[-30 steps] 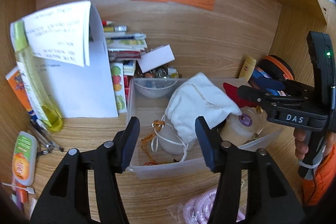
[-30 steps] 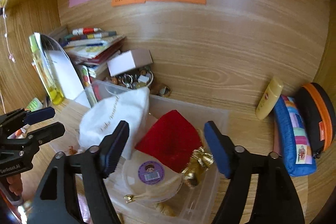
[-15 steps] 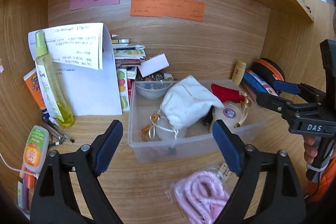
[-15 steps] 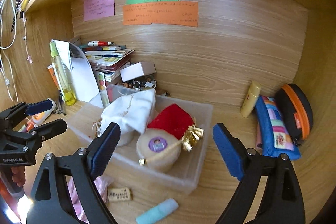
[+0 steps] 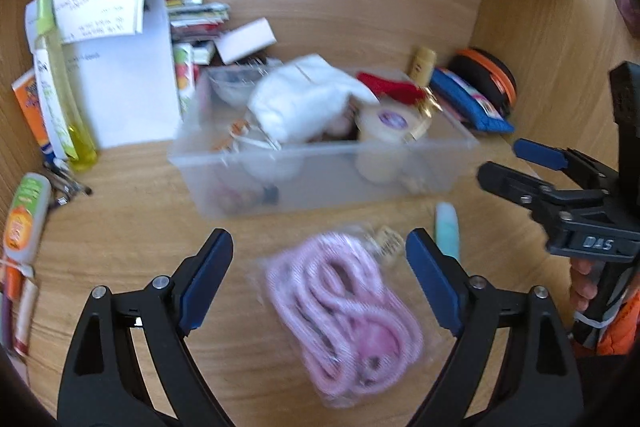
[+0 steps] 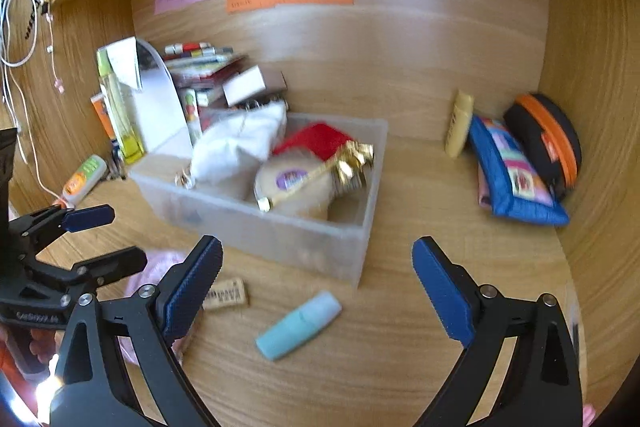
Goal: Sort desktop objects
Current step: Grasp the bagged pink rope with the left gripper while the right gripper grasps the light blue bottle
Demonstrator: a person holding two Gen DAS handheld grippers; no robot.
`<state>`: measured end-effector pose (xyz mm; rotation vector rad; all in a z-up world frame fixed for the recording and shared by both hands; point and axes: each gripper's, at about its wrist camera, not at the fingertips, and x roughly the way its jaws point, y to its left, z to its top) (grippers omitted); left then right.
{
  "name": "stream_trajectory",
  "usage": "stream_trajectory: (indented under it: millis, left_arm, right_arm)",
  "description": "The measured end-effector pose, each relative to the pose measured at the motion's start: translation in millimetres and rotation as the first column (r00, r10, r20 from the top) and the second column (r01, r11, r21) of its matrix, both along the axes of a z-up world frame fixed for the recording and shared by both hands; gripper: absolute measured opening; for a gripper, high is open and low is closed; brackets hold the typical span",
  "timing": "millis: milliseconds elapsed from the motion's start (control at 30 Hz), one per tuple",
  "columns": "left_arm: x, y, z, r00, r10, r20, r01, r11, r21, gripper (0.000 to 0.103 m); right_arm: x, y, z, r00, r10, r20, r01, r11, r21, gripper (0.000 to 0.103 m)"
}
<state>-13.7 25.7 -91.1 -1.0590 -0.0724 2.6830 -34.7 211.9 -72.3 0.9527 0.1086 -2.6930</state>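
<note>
A clear plastic bin (image 5: 448, 163) (image 6: 280, 227) stands mid-desk and holds a white cloth pouch (image 5: 304, 103) (image 6: 236, 143), a red pouch (image 6: 316, 139) and a cream pouch with a purple sticker (image 5: 384, 131) (image 6: 292, 187). A pink rope in a clear bag (image 5: 344, 311) lies on the desk between my left gripper's (image 5: 320, 283) open, empty jaws. A teal tube (image 6: 300, 323) (image 5: 446, 231) lies in front of the bin, between my right gripper's (image 6: 318, 291) open, empty jaws.
A yellow bottle (image 5: 60, 95), white paper (image 5: 128, 79) and stacked books (image 6: 200, 67) stand at back left. An orange-green tube (image 5: 24, 219) lies at left. A blue pouch (image 6: 512, 175), an orange-black case (image 6: 548, 143) and a yellow tube (image 6: 458, 123) sit at right.
Both grippers have pulled back from the bin and dropped lower. The left gripper opened wide; the white pouch lies in the bin. The pink rope bag and teal tube came into view.
</note>
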Motion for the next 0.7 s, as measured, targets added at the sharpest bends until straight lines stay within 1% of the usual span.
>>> stream_trajectory:
  millis: [100,233,300,367,500,567,633,700]
  left_arm:
    - [3.1,7.9,-9.6,0.999,-0.027,0.034,0.027,1.0,0.007,0.089]
    - [2.6,15.5,-25.0,0.996,-0.034,0.081,0.036,0.999,-0.012,0.089]
    - [1.9,16.0,-29.6,0.996,-0.015,0.088,0.018,0.999,-0.027,0.091]
    - [1.0,15.1,-32.2,0.995,-0.008,0.1,0.01,1.0,-0.018,0.092]
    - [-6.3,11.8,-42.7,0.986,0.035,0.164,-0.032,0.999,-0.019,0.092]
    - [-9.5,7.2,-43.8,0.983,0.035,0.181,-0.036,0.999,0.006,0.093]
    - [-10.7,6.5,-44.8,0.983,0.042,0.177,-0.037,0.999,-0.028,0.095]
    - [-10.8,5.0,-44.6,0.984,0.039,0.172,-0.03,0.998,-0.051,0.095]
  right_arm:
    - [1.2,1.1,-14.8,0.999,-0.029,0.038,0.029,0.999,0.021,0.095]
    - [3.9,-2.9,-34.1,0.996,-0.029,0.086,0.025,0.998,0.05,0.095]
    - [5.4,-5.9,-40.3,0.995,-0.024,0.095,0.018,0.997,0.069,0.095]
    - [6.5,-9.6,-46.2,0.994,-0.017,0.105,0.008,0.996,0.088,0.095]
    - [3.1,-13.6,-54.6,0.991,-0.01,0.13,-0.003,0.995,0.101,0.095]
    - [0.5,-13.7,-57.9,0.989,-0.008,0.148,-0.007,0.995,0.097,0.095]
    - [-2.0,-13.1,-59.8,0.987,-0.004,0.161,-0.011,0.996,0.093,0.095]
    - [-4.4,-12.4,-61.0,0.985,0.002,0.17,-0.018,0.995,0.093,0.095]
